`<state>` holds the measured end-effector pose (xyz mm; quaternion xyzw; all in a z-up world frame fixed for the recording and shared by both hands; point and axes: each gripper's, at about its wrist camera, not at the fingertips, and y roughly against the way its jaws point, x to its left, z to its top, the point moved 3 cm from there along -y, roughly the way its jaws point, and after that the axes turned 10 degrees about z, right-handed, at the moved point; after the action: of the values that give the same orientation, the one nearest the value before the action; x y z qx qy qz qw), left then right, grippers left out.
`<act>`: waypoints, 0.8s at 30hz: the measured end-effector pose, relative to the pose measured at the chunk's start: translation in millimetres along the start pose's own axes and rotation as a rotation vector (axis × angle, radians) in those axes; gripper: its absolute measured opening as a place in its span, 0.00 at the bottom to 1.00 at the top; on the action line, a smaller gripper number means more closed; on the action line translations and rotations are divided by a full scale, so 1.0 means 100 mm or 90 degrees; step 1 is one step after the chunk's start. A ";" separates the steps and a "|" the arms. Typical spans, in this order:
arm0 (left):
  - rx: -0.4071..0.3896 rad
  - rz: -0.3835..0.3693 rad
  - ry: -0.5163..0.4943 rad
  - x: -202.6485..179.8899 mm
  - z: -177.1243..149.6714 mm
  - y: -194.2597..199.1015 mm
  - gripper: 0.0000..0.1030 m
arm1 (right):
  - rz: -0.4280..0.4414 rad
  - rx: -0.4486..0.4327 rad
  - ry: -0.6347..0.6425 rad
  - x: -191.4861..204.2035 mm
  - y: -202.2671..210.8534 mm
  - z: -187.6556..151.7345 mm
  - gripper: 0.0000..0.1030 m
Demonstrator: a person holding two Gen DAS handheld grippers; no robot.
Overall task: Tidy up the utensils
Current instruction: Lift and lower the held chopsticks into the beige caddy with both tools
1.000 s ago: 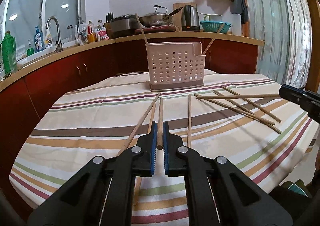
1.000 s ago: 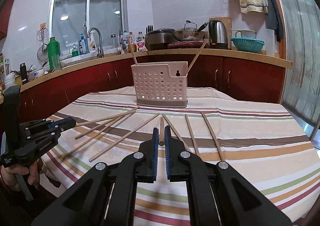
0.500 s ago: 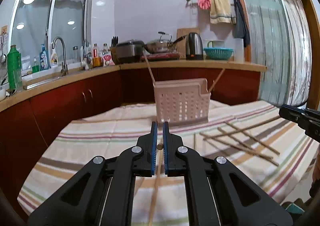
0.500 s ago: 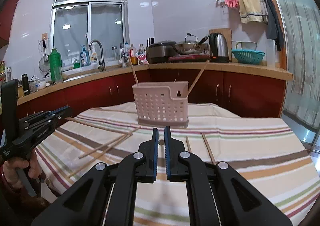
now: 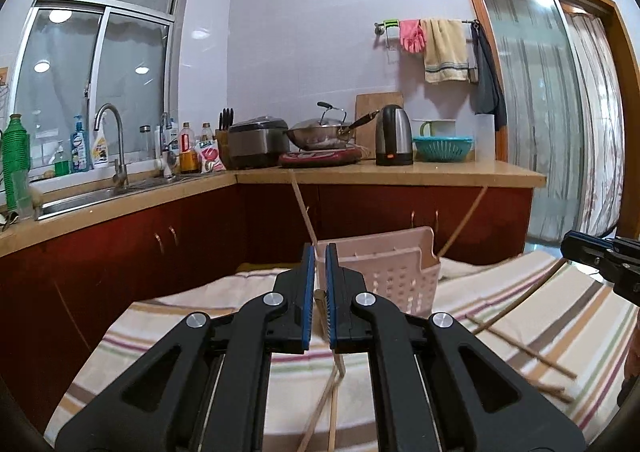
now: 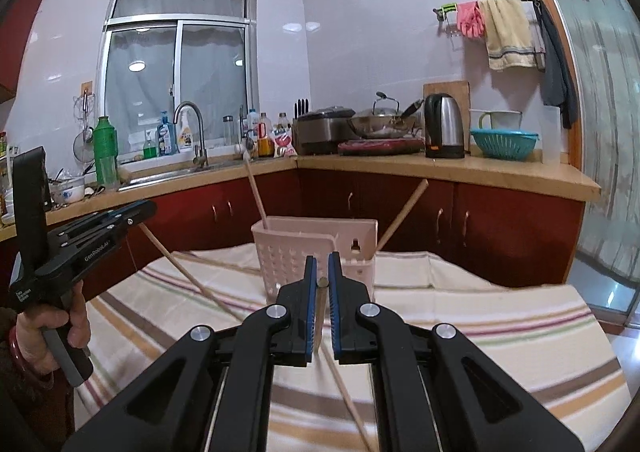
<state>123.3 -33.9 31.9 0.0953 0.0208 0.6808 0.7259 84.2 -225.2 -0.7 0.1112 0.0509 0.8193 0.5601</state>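
A pink perforated utensil holder [image 5: 394, 270] [image 6: 316, 252] stands on the striped table and holds two wooden chopsticks leaning outward. My left gripper [image 5: 318, 252] is shut on a wooden chopstick [image 5: 319, 298], lifted above the table in front of the holder. My right gripper [image 6: 322, 260] is shut on another wooden chopstick [image 6: 320, 308], also lifted, just before the holder. In the right wrist view the left gripper [image 6: 146, 208] shows at the left with its chopstick [image 6: 180, 268] hanging down. Several loose chopsticks [image 5: 520, 348] lie on the cloth.
The striped tablecloth [image 6: 480, 324] covers the round table. Red cabinets and a counter [image 6: 460, 168] with kettle, wok and teal basket stand behind. The sink [image 5: 100, 196] is at the left. The right gripper's tip [image 5: 592, 248] shows at the right edge.
Both grippers have risen from the table with a chopstick each and tilted up, so the views now look higher toward the counter and holder.
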 end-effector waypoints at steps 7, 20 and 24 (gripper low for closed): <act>-0.011 -0.015 0.005 -0.09 0.10 -0.31 0.07 | -0.003 -0.017 0.008 -0.07 -0.21 0.15 0.07; -0.004 -0.017 -0.009 -0.12 0.04 -0.59 0.07 | 0.003 -0.037 0.016 -0.14 -0.47 0.32 0.07; -0.012 -0.017 -0.018 -0.13 0.11 -0.61 0.06 | 0.006 -0.040 0.021 -0.12 -0.49 0.39 0.06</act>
<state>184.3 -51.4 30.9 0.0973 0.0053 0.6701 0.7358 142.2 -219.7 25.4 0.0803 0.0334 0.8248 0.5586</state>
